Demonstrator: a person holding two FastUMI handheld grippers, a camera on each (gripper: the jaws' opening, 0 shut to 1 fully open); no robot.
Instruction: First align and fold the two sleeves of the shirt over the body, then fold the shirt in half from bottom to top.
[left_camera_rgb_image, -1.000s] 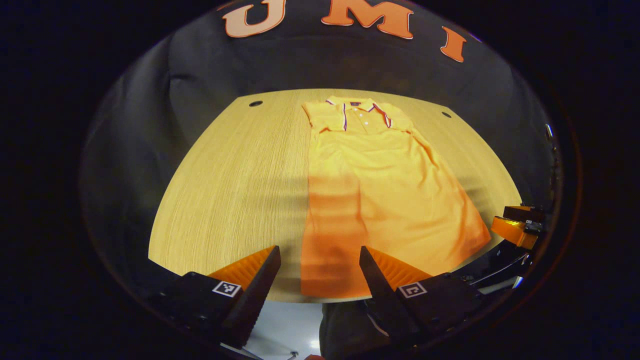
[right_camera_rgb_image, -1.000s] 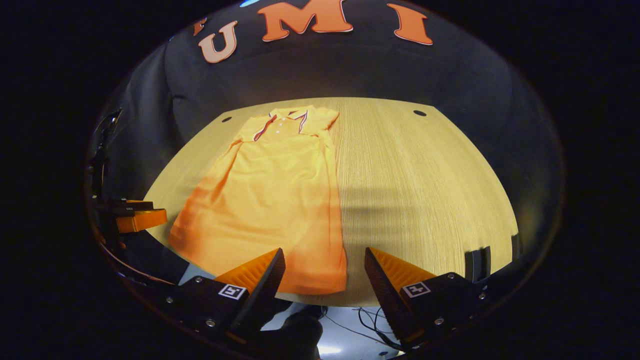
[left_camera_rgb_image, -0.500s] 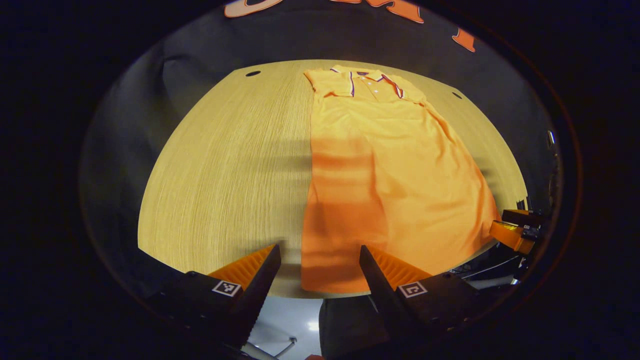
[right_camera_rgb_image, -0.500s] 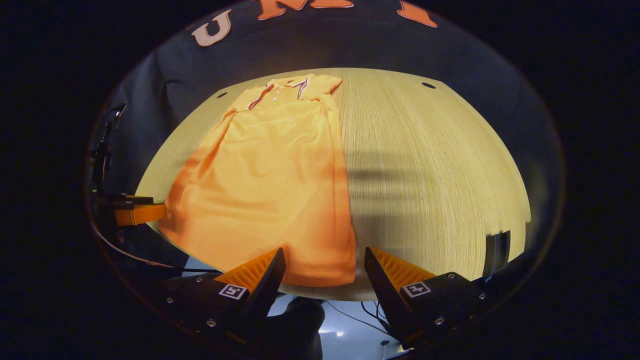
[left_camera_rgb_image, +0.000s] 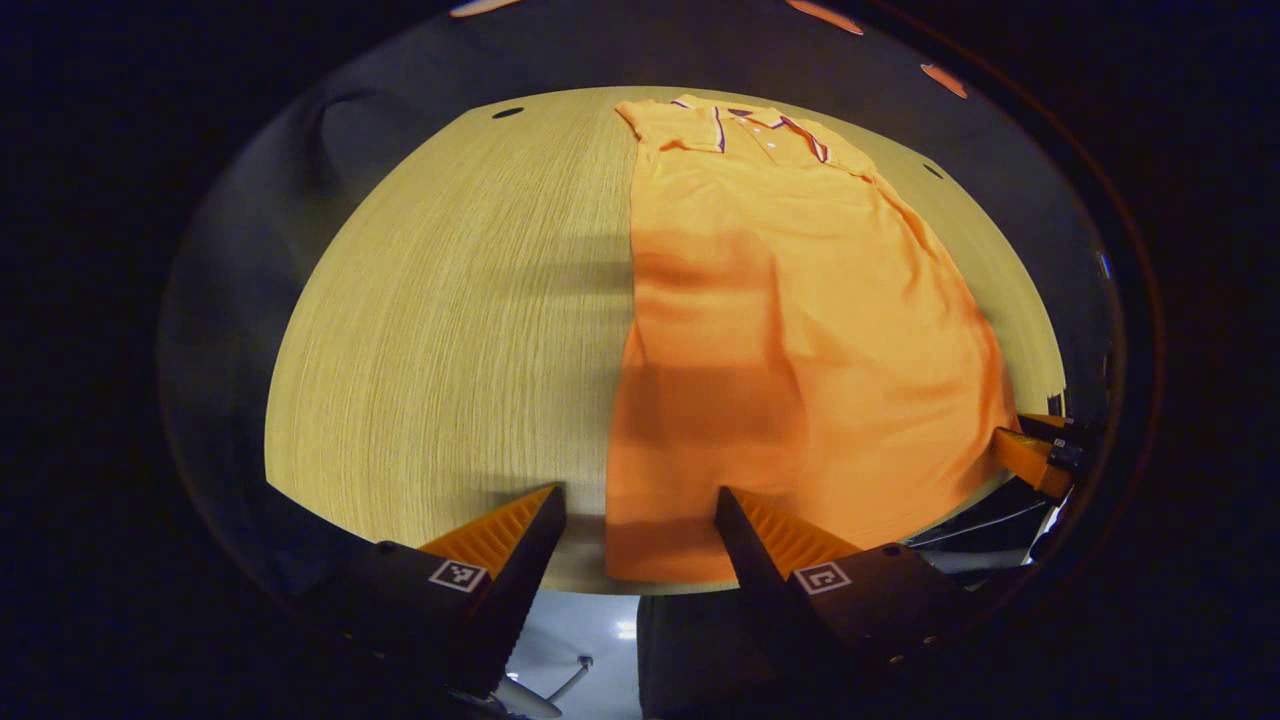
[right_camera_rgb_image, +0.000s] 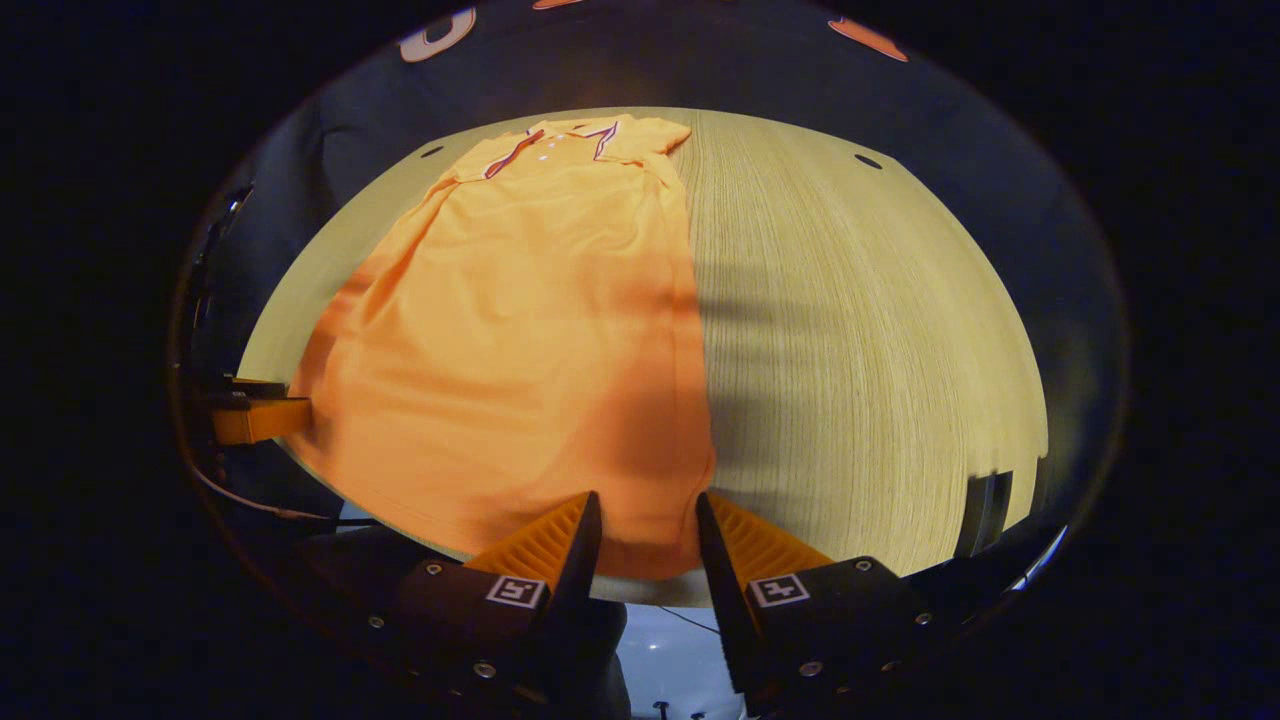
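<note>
We see an orange polo shirt (left_camera_rgb_image: 800, 330) lying flat on the wooden table (left_camera_rgb_image: 450, 320), collar at the far edge, hem at the near edge, both sleeves already folded in over the body. Our left tongs (left_camera_rgb_image: 640, 520) are spread wide, hovering at the hem's left corner, with the fabric corner between the fingers but not pinched. Our right tongs (right_camera_rgb_image: 647, 525) are narrowed to a slim gap over the hem's right corner; we cannot tell whether the fingers press on the cloth. In the right gripper view the left tongs (right_camera_rgb_image: 262, 418) appear at the shirt's (right_camera_rgb_image: 520, 330) far hem corner.
</note>
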